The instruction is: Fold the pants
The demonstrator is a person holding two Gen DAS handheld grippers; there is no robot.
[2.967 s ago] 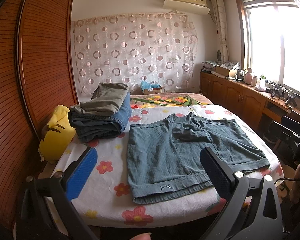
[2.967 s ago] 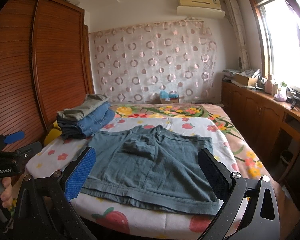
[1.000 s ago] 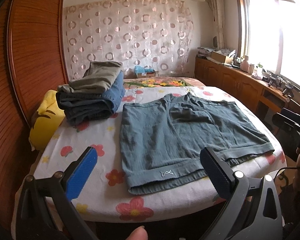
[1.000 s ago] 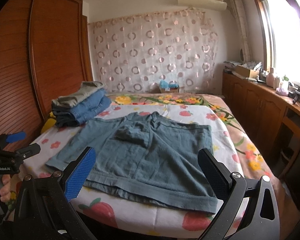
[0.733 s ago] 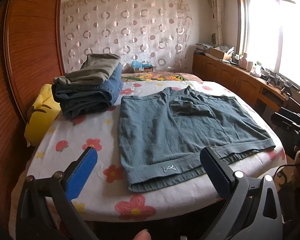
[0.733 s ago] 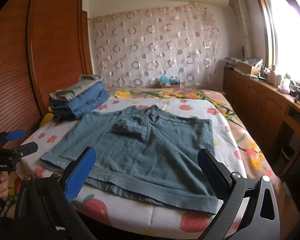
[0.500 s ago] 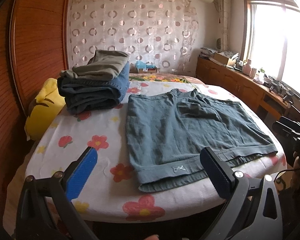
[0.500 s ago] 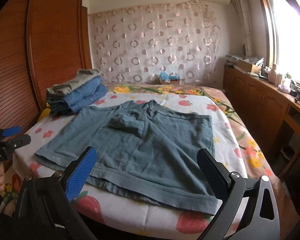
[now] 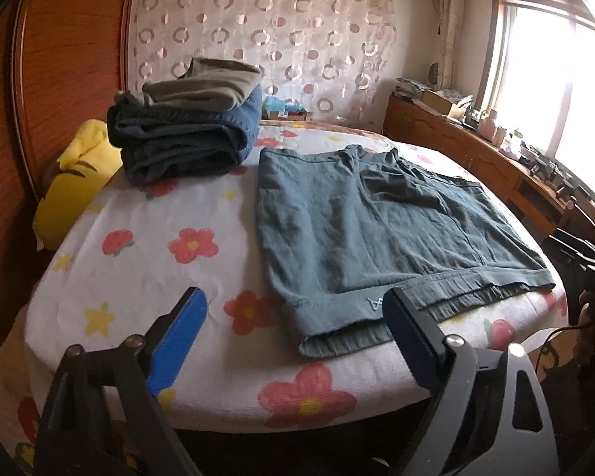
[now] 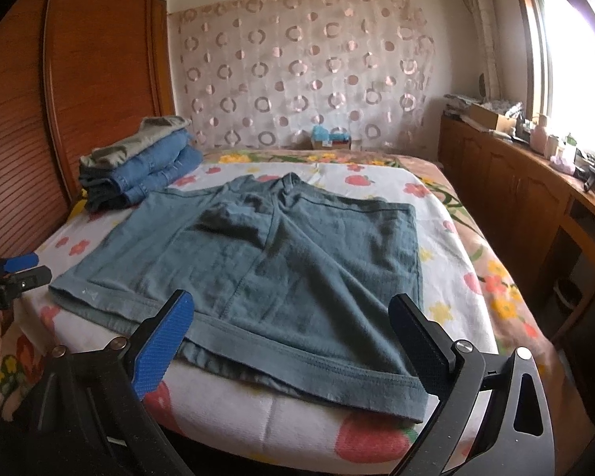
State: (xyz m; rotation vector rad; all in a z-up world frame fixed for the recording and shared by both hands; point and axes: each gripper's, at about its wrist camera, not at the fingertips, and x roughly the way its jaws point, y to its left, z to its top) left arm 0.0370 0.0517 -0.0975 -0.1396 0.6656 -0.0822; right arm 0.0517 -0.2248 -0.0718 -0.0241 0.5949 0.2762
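Note:
Grey-blue shorts (image 9: 357, 230) lie flat on the flower-print bed sheet (image 9: 139, 261), hem toward me. My left gripper (image 9: 293, 321) hovers at the near-left corner of the hem. Its jaws are closing, and the pads do not press on the cloth. The right wrist view shows the same shorts (image 10: 277, 254), with my right gripper (image 10: 291, 337) open just before the near hem, right of the middle. The left gripper (image 10: 12, 273) shows at that view's left edge, held by a hand. At the right edge of the left wrist view is the right gripper (image 9: 583, 261).
A stack of folded jeans (image 9: 186, 135) sits at the bed's far left, with a yellow plush toy (image 9: 75, 182) beside it against the wooden wardrobe (image 10: 99, 79). Wooden cabinets (image 10: 515, 182) run under the window on the right. A small box (image 10: 329, 139) stands by the curtain.
Both grippers have sunk and drawn nearer the shorts' near hem. The left gripper's fingers have come a little closer together. The shorts have not moved.

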